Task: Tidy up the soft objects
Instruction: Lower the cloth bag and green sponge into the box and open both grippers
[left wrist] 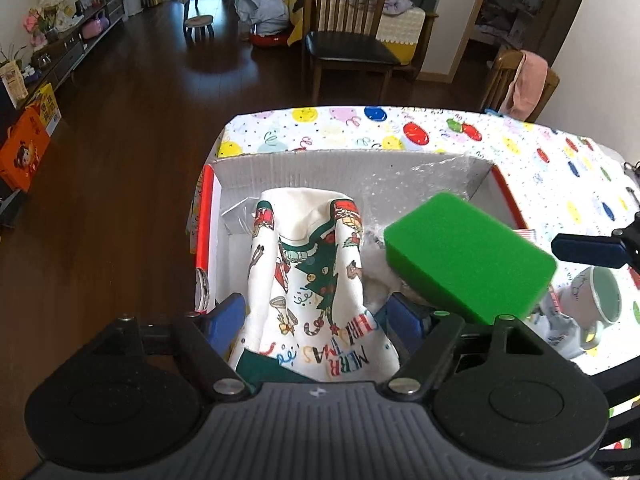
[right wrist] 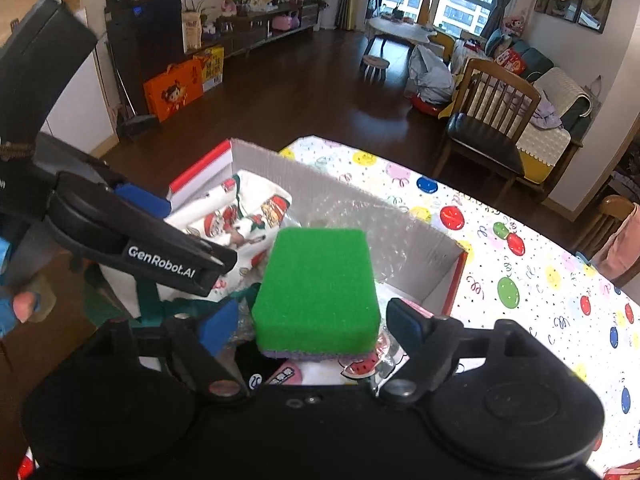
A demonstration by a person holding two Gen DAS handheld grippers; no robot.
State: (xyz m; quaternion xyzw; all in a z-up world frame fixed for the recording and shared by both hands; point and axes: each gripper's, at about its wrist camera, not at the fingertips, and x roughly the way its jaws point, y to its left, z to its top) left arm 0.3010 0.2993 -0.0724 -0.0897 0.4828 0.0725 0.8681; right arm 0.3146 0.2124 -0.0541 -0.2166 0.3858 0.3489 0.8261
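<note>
A white Christmas-print cloth point(left wrist: 316, 280) stands bunched in an open cardboard box point(left wrist: 320, 172) on the table. It rises between the blue pads of my left gripper point(left wrist: 314, 318), whose jaws stand wide and do not press it. A green sponge point(right wrist: 316, 292) with a purple underside sits over the box between the fingers of my right gripper point(right wrist: 312, 324), with a gap on each side. In the left wrist view the sponge point(left wrist: 468, 256) looks blurred, with one right fingertip point(left wrist: 588, 248) beside it. The cloth point(right wrist: 240, 216) and box point(right wrist: 320, 184) also show in the right wrist view.
Bubble wrap point(right wrist: 360, 224) lines the box. The table wears a balloon-print cover point(left wrist: 400, 128). A mug point(left wrist: 596, 300) lies on its side right of the box. Wooden chairs point(left wrist: 344, 40) stand beyond the table's far edge. A hand point(right wrist: 24, 304) holds the left gripper's body point(right wrist: 160, 256).
</note>
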